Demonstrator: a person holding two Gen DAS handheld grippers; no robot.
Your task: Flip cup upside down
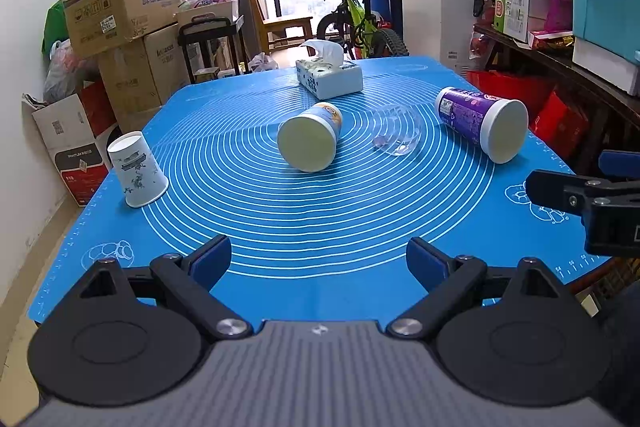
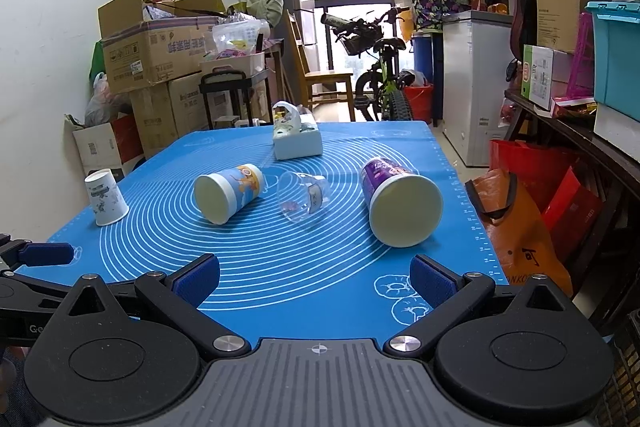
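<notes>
Cluttered with boxes and a bicycle [image 2: 380,75], the room frames a tabletop under a blue ringed mat [image 1: 320,219]. On it three cups lie on their sides: a blue-and-orange paper cup [image 1: 310,137], a clear plastic cup [image 1: 396,133] and a purple paper cup [image 2: 396,201]; a white paper cup [image 1: 136,169] already stands inverted. They look light and crushable; grip mid-wall, gently. Left claw [image 1: 319,261] and right claw [image 2: 316,277] gape, empty.

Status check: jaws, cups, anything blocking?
Left gripper and right gripper open, empty. White cup already upside down; orange cup, clear cup, purple cup on their sides. Nothing blocking.
</notes>
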